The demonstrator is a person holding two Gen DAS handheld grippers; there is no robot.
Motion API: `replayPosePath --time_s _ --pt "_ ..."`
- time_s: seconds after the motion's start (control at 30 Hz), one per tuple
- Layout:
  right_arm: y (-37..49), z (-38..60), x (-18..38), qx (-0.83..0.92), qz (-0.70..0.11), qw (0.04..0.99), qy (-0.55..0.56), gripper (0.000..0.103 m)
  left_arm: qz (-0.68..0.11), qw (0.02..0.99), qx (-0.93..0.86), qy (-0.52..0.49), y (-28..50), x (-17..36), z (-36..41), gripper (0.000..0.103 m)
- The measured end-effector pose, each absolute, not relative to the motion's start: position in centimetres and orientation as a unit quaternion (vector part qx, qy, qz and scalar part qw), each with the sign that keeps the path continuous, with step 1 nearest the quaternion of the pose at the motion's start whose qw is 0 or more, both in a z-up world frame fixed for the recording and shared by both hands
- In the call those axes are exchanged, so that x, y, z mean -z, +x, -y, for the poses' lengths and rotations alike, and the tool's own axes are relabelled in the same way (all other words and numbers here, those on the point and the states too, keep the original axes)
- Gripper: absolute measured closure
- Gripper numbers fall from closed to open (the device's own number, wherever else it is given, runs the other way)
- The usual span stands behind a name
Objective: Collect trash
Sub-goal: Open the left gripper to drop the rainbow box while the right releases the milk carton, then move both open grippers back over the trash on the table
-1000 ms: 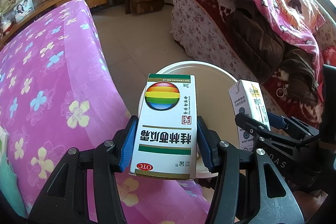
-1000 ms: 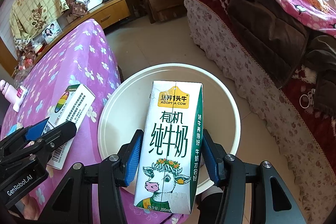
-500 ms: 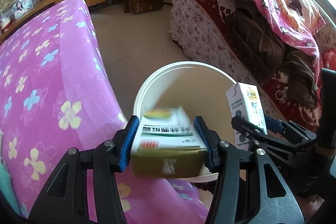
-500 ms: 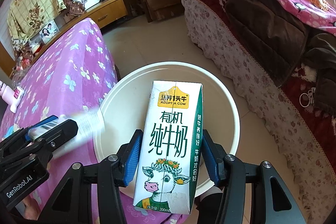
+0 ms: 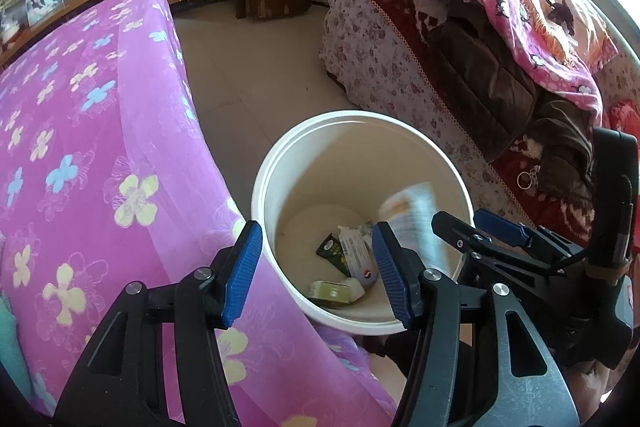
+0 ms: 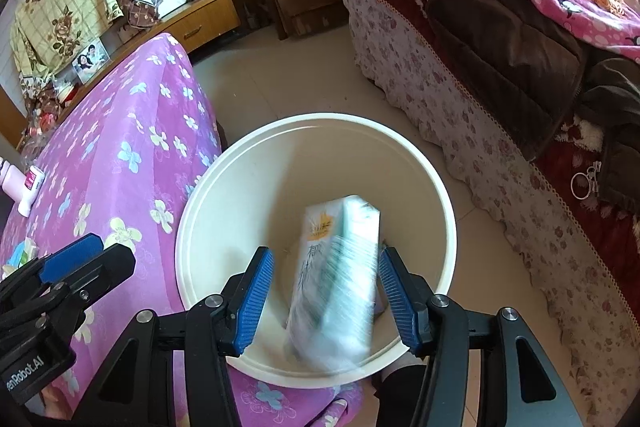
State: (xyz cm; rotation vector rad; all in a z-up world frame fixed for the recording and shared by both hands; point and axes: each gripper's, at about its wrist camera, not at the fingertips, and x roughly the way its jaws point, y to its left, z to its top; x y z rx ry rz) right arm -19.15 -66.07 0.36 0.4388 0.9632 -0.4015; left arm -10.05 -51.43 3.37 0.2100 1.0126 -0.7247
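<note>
Blurred milk carton (image 6: 340, 283) between parted right claw (image 6: 326, 301), over bucket (image 6: 420, 171).

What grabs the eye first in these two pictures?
A blurred milk carton dropping between the right gripper's open blue fingers into a white bucket. Beside the bucket spreads a bright pink flowered cloth, and the left gripper hangs open over trash in the bucket.

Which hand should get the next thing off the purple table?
Probably left. The left gripper, jaws just opening, holds nothing and sits beside the purple table. The milk carton is dropping, blurred, through the right gripper.
</note>
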Motion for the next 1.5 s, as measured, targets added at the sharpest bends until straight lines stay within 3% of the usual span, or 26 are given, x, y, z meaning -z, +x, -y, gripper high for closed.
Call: replayPosePath --time_s 0.63,0.9,1.5 --pt "-19.5 63.9 -1.9 0.197 -0.443 0.859 0.166 0.045 -0.43 0.836 0.327 0.098 -11.6 -6.2 47.5 0.047" --pt "-19.7 60.2 -4.1 0.18 -0.429 0.876 0.129 0.037 -0.397 0.861 0.297 0.109 -12.9 -8.1 42.9 0.047" --pt "-17.2 47.9 -6.2 0.059 -0.436 0.892 0.108 0.036 -0.397 0.892 0.207 0.064 -12.8 -9.6 28.9 0.047"
